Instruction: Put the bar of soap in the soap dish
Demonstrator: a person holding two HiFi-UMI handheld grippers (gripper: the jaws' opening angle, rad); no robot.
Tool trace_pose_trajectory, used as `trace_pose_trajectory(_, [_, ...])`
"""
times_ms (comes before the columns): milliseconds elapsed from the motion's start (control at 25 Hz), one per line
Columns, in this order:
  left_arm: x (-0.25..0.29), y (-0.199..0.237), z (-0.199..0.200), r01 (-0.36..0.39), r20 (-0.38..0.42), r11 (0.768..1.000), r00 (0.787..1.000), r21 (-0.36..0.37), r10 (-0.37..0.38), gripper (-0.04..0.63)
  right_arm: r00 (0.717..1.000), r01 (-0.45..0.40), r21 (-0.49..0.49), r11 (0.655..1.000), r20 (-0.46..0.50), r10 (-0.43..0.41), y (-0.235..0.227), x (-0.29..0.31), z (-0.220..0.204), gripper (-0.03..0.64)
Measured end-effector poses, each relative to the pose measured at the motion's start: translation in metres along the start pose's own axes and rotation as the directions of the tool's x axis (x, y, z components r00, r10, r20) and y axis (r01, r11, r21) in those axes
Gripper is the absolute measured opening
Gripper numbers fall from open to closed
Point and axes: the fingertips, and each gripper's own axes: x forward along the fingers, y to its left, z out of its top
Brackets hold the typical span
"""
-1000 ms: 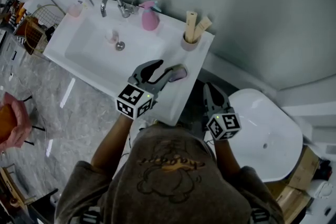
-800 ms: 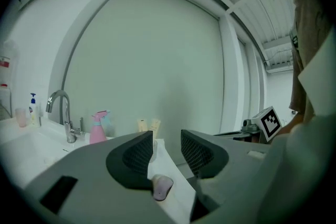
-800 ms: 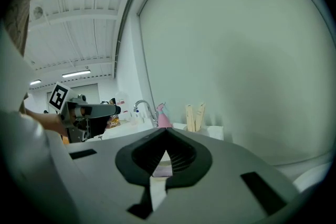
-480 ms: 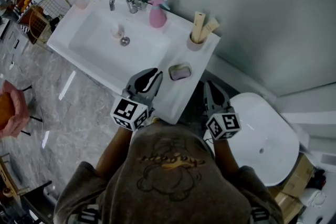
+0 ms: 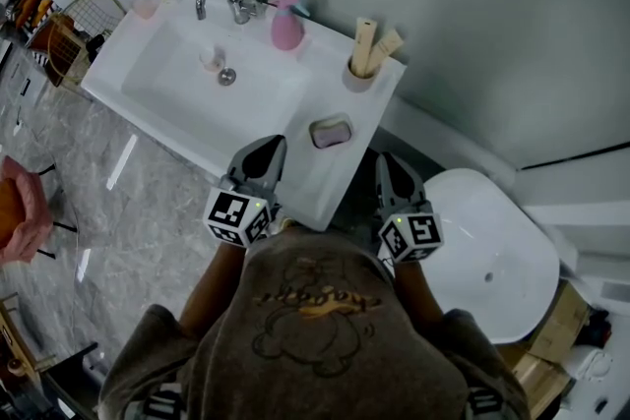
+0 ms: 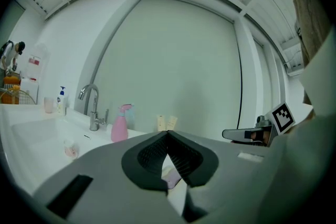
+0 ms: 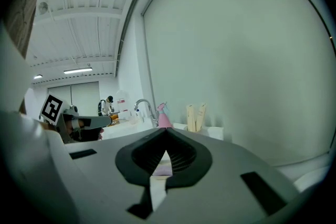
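1. The bar of soap (image 5: 333, 135) lies in the soap dish (image 5: 314, 126). The dish sits on the white surface (image 5: 320, 184) just right of the sink basin (image 5: 182, 84), nearer than the cup (image 5: 357, 76) of tubes.
2. The left claw (image 5: 272, 147) hangs near and to the left of the dish, apart from it. It is clenched tip to tip with nothing gripped. In its own view the soap shows only beyond the gap under the tips.
3. The right claw (image 5: 383, 162) hovers off the surface's near right edge, between the surface and the toilet (image 5: 502, 251). It is likewise clenched and empty.
4. The placing step looks finished, since the bar is in the dish and neither claw touches it.
5. The next move calls for little: both claws should draw clear toward the person without nudging the dish. Whether the bar sits flat is too small to tell, so a check may be wise.
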Motion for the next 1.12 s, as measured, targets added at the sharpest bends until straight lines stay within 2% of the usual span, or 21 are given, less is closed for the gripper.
trace_pose_trajectory(280, [0.0065,-0.0050,0.0025,0.011,-0.007,1.000,1.000,-0.017,-0.011,0.005,1.000,0.022,-0.016,1.000,-0.005,-0.022,-0.0056,-0.0009,0.0007,0.000])
trace_pose_trajectory(1120, [0.0013,-0.0086,0.0014,0.004,-0.005,0.999,1.000,-0.045,-0.005,0.005,1.000,0.006,-0.021,1.000,-0.014,-0.006,-0.0018,-0.0016,-0.0026,0.000])
